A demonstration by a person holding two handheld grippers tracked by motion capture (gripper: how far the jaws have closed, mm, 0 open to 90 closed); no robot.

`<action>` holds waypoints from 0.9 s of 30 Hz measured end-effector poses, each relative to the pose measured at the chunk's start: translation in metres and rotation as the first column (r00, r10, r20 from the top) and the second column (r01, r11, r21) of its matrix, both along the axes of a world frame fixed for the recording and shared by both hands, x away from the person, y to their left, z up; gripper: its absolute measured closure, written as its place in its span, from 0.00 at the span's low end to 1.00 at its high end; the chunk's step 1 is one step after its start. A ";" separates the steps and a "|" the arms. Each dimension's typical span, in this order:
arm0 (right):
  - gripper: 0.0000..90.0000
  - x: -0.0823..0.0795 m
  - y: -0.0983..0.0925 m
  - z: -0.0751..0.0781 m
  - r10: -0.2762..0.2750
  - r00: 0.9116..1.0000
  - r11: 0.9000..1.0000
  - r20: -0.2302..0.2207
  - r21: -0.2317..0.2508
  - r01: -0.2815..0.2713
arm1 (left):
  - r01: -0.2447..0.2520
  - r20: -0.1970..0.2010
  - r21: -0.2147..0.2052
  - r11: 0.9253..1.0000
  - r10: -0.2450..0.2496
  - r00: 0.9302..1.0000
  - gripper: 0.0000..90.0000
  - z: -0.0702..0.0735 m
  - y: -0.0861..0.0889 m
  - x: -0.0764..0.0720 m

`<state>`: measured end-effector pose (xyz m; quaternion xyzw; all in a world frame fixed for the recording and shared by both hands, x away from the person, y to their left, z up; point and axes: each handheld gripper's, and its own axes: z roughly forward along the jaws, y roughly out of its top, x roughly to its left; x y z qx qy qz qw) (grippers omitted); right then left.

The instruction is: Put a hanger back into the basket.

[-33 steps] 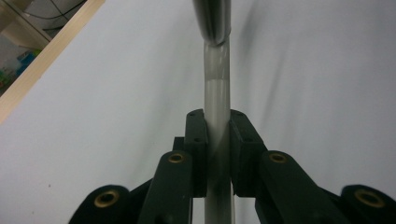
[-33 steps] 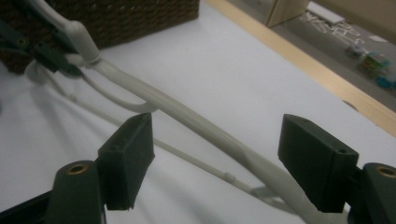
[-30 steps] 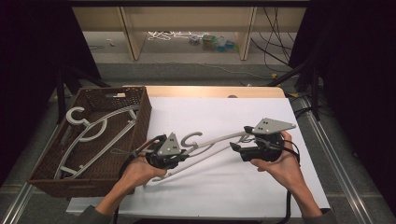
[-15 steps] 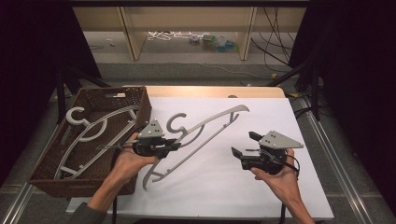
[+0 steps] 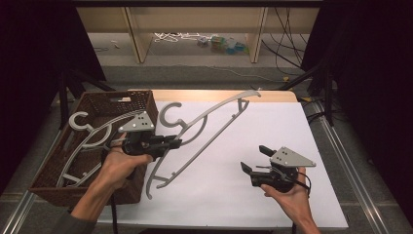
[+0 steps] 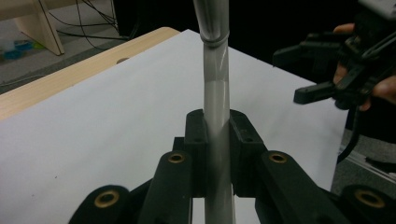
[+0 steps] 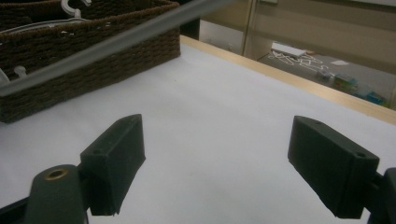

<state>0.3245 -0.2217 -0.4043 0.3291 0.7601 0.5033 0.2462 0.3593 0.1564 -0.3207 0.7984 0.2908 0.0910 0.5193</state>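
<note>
High view: left gripper (image 5: 171, 143) clamped on grey hanger (image 5: 209, 127) near tabletop's left edge, beside wicker basket (image 5: 141, 102); right gripper (image 5: 255, 160) spread, holding nothing, near front edge; no legible writing.

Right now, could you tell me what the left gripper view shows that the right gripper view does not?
The left gripper view alone shows the left tool clamped on the grey hanger, with the other hand's tool beyond. The right gripper view alone shows the right tool open and empty, plus the brown wicker basket with hangers inside. Both show the white table sheet and that held hanger.
</note>
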 end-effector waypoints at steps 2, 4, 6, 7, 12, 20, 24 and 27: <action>0.22 0.000 0.000 -0.001 0.000 1.000 1.000 0.003 -0.001 0.000 | 0.002 -0.005 -0.016 1.000 -0.002 1.000 0.88 0.007 0.002 -0.001; 0.22 -0.001 0.000 -0.003 0.002 1.000 1.000 0.004 0.004 -0.002 | 0.006 0.002 -0.017 1.000 -0.006 1.000 0.88 0.015 0.005 -0.002; 0.22 -0.002 -0.001 -0.003 0.000 1.000 1.000 -0.004 0.003 0.000 | 0.004 -0.010 -0.031 1.000 -0.004 1.000 0.88 0.020 0.009 -0.002; 0.22 -0.002 -0.001 -0.004 0.001 1.000 1.000 -0.002 0.001 -0.001 | 0.000 -0.009 -0.032 0.999 0.000 1.000 0.88 0.023 0.012 -0.002; 0.22 -0.003 -0.002 -0.005 0.002 1.000 1.000 -0.008 -0.001 -0.002 | -0.031 -0.011 -0.044 0.999 0.030 0.999 0.88 0.031 0.028 0.000; 0.22 -0.003 0.000 -0.009 0.012 0.999 1.000 -0.030 -0.009 -0.012 | -0.088 -0.019 -0.029 0.996 0.088 0.996 0.88 0.044 0.063 0.005; 0.22 -0.003 0.000 -0.010 0.012 1.000 1.000 -0.025 -0.012 -0.013 | -0.119 -0.010 -0.029 0.992 0.119 0.993 0.88 0.051 0.075 0.008; 0.21 -0.003 0.000 -0.011 0.013 1.000 1.000 -0.022 -0.008 -0.013 | -0.133 0.000 -0.019 0.991 0.133 0.991 0.88 0.054 0.083 0.010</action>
